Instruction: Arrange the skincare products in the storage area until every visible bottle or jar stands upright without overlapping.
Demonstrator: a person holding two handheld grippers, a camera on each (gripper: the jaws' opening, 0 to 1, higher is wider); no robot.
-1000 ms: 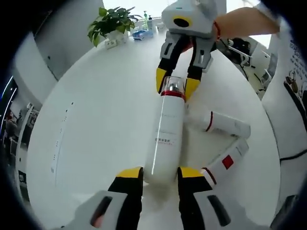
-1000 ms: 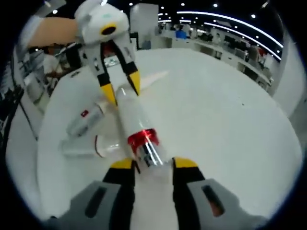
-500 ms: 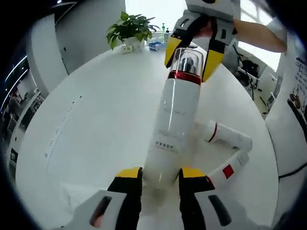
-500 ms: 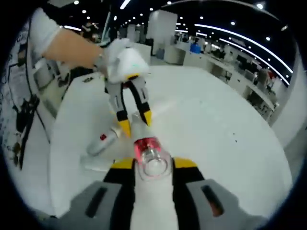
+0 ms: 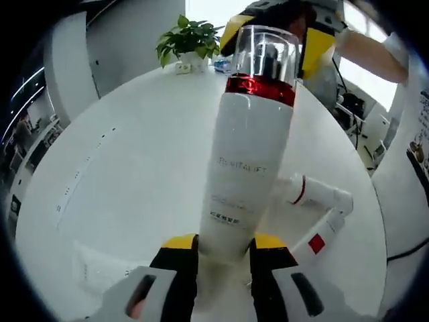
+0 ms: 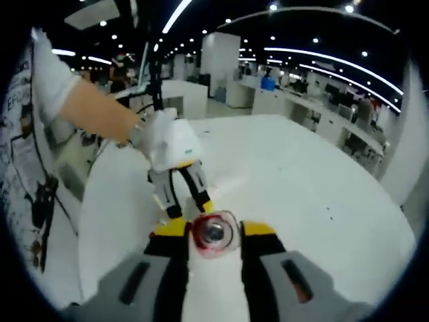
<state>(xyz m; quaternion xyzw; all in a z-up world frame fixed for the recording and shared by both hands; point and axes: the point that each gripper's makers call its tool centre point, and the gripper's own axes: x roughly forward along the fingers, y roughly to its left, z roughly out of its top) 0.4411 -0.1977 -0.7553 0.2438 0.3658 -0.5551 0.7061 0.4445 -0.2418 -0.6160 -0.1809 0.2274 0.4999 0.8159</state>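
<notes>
A tall white bottle (image 5: 248, 161) with a red band and a clear cap is tilted steeply up off the white round table (image 5: 127, 154), its foot low between my left gripper's (image 5: 224, 243) jaws, which are shut on it. My right gripper (image 5: 275, 37) is shut on the cap end at the top. In the right gripper view I look down on the clear cap (image 6: 214, 236) between my right gripper's (image 6: 214, 227) yellow tips, with the left gripper (image 6: 190, 209) just beyond. Two white tubes lie on the table: one with a red ring (image 5: 314, 192), one with a red square label (image 5: 323, 233).
A potted plant (image 5: 188, 40) and small bottles stand at the table's far edge. A person's hand and sleeve (image 6: 100, 111) hold the left gripper. Wide bare tabletop (image 6: 301, 181) spreads to the left of the bottle. Office desks lie beyond the table.
The tall bottle has been raised from lying flat to nearly upright: its cap end went up with my right gripper while its foot stayed at my left gripper. The two tubes lie unmoved.
</notes>
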